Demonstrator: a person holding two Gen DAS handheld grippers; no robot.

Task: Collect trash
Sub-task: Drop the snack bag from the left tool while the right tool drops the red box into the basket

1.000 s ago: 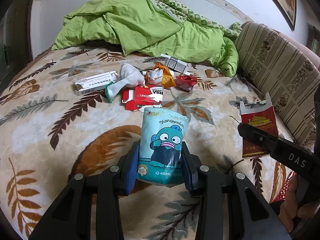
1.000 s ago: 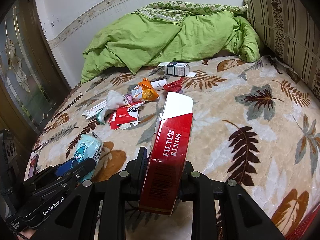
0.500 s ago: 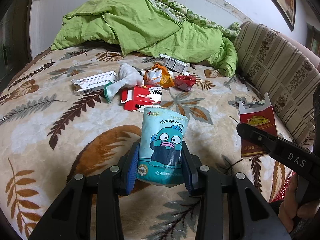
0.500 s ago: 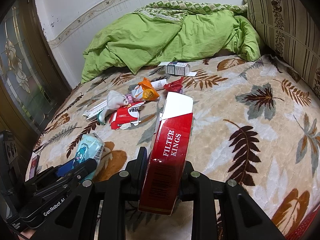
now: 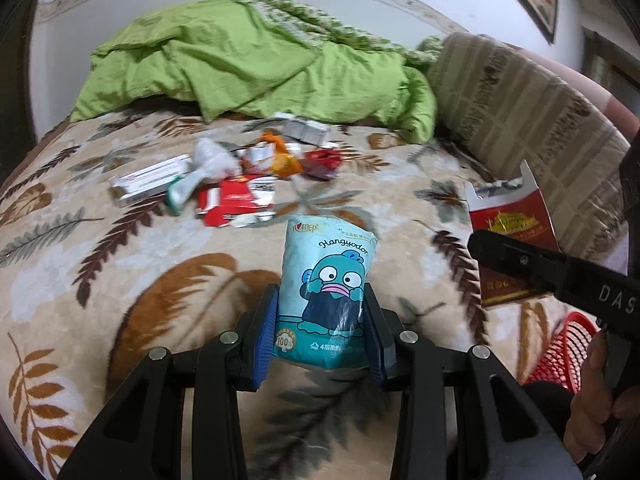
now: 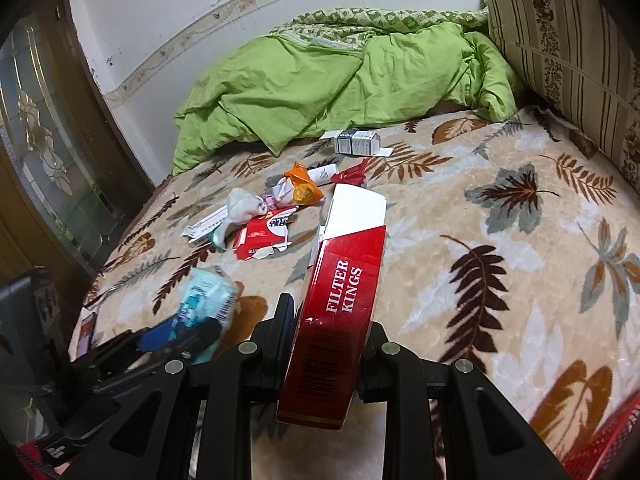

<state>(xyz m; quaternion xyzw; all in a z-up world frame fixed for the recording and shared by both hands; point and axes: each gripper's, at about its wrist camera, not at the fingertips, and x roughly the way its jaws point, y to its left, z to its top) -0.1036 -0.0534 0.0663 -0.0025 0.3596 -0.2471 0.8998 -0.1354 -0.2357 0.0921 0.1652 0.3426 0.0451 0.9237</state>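
Note:
My left gripper (image 5: 322,330) is shut on a teal tissue pack (image 5: 326,292) with a cartoon fish, held upright above the bed. My right gripper (image 6: 330,344) is shut on a red cigarette carton (image 6: 340,300) marked FILTER KINGS, its white flap open at the top. That carton (image 5: 510,240) also shows at the right of the left wrist view, and the tissue pack (image 6: 206,296) at the lower left of the right wrist view. More trash lies mid-bed: a torn red pack (image 6: 266,234), an orange wrapper (image 6: 304,190), a white crumpled wad (image 6: 244,204), a long white box (image 5: 150,184), a red wrapper (image 6: 352,176).
A leaf-patterned blanket (image 6: 500,240) covers the bed, with a green quilt (image 6: 340,80) heaped at the back. A striped cushion (image 6: 568,52) stands at the right. A small white box (image 6: 354,142) lies near the quilt. A red mesh basket (image 5: 568,346) shows at the lower right.
Both grippers, each still holding its item, have shifted slightly and risen a little; the view now is blurred by motion. The red basket has come into sight at the lower right.

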